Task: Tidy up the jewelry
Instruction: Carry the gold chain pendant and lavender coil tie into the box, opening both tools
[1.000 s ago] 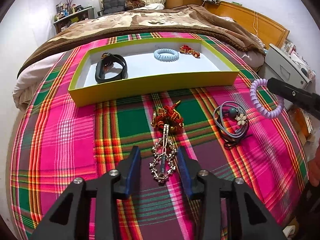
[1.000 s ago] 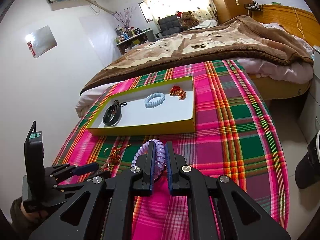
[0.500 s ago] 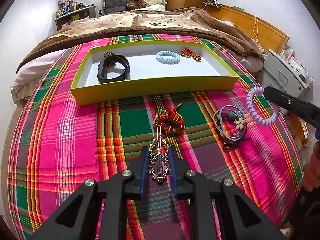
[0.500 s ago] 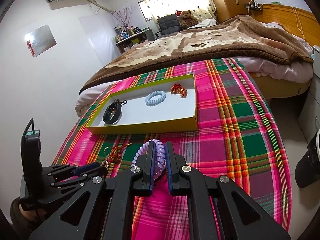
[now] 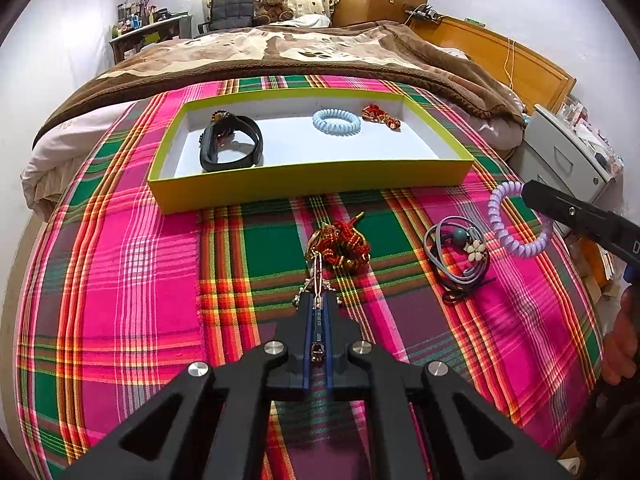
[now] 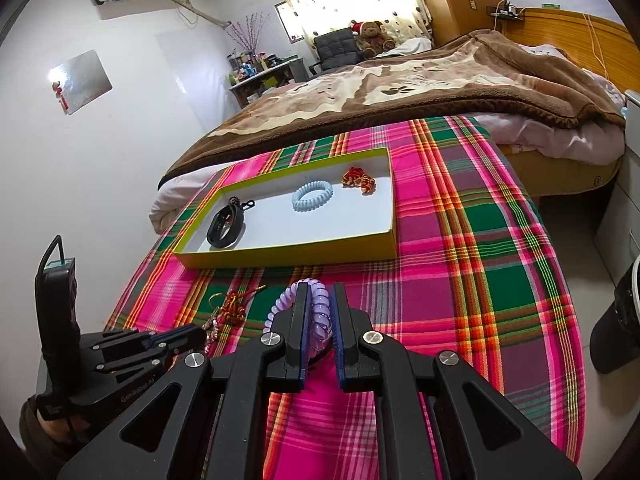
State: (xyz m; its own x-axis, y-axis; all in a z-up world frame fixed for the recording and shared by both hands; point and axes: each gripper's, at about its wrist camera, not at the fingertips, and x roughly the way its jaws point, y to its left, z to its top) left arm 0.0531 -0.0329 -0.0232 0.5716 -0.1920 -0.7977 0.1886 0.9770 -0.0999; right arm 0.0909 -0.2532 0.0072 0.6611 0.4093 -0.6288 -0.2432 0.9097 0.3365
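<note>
Both grippers loaded, tray not yet reached.

Nearest the left gripper [image 5: 318,312], its jaws were pinched tight on a silver chain bracelet [image 5: 318,280], whose free links trailed ahead onto a red beaded bracelet [image 5: 344,244] lying just beyond the tips; if the two were tangled, a lift would likely have dragged the red piece along or pulled the thin chain out of the grip. The right gripper [image 6: 320,312] was clamped on a lilac spiral hair tie [image 6: 316,308], springy enough to squirm loose. Well beyond both, the yellow-green tray [image 5: 312,178] held a black band [image 5: 232,146] and a pale blue coil [image 5: 336,121].
</note>
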